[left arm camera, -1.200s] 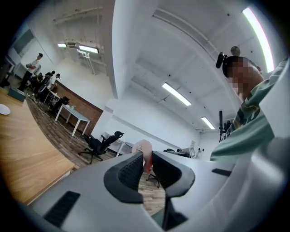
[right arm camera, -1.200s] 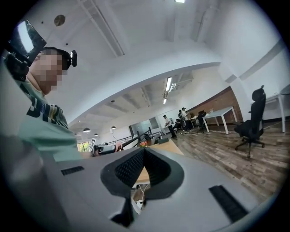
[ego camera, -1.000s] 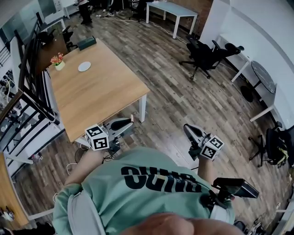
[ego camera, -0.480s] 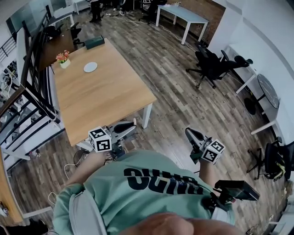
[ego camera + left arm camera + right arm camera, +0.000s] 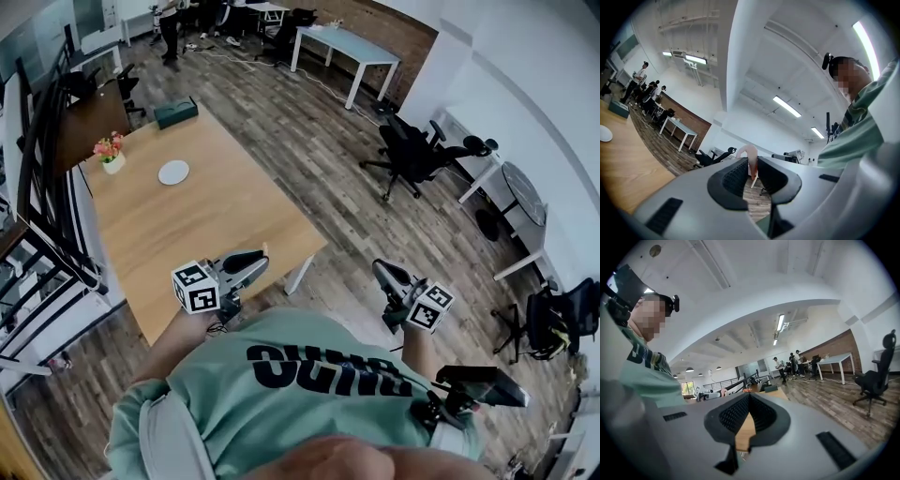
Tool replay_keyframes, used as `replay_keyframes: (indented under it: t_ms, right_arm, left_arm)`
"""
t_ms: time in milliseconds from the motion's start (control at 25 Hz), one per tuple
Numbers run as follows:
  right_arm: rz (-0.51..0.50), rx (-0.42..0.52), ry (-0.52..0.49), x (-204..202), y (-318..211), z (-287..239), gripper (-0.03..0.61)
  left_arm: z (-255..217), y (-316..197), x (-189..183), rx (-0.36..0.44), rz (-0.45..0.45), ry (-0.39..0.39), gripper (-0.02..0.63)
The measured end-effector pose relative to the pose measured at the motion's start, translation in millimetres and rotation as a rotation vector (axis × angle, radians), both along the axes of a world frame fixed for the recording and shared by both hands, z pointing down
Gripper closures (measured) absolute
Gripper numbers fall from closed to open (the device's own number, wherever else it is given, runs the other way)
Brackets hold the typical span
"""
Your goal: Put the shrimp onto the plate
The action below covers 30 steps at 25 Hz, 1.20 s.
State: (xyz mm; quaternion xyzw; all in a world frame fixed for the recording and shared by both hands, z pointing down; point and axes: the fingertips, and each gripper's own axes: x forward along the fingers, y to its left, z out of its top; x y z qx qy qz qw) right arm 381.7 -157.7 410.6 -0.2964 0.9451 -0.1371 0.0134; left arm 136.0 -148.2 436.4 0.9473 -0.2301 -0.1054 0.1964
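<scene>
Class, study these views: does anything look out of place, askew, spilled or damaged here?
Nothing spilled or damaged. Only the shrimp is off its place: pinched in the left gripper by the near edge of the table, with the plate far across it. The right gripper is shut, empty.

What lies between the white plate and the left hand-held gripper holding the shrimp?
Only bare wooden tabletop, in the head view, between the plate and the left hand-held gripper clamping the shrimp.
</scene>
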Motion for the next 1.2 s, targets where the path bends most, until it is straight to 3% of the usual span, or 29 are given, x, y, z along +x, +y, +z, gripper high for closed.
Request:
replay_keyframes:
  t_ms: [160, 320, 480, 640, 960, 1200]
  right_arm:
    - [-0.052, -0.037, 0.021, -67.2, -19.8, 8.8, 0.572]
    - [-0.123, -0.050, 0.066, -117.3, -46.9, 10.2, 0.572]
    - [-0.221, -0.052, 0.099, -156.0, -78.6, 2.5, 0.572]
    - [-0.381, -0.048, 0.094, -207.5, -112.1, 4.8, 0.572]
    - [-0.723, -0.041, 0.025, -266.2, -186.1, 18.5, 0.572]
    - [-0.909, 0.009, -0.019, -273.6, -236.9, 17.0, 0.572]
  left_arm:
    - [10.3, -19.9, -48.4, -0.021, 0.001, 0.012, 0.549]
    - [14.7, -42.5, -93.2, -0.007, -0.057, 0.022, 0.549]
    - [21.8, -44.6, -133.2, -0.017, -0.172, 0.037, 0.549]
    - [34.2, -43.6, -172.3, -0.051, -0.324, 0.041, 0.549]
    - [21.9, -56.1, -187.6, -0.025, -0.649, -0.018, 0.549]
    - [17.4, -65.5, -153.9, -0.044, -0.859, -0.025, 0.549]
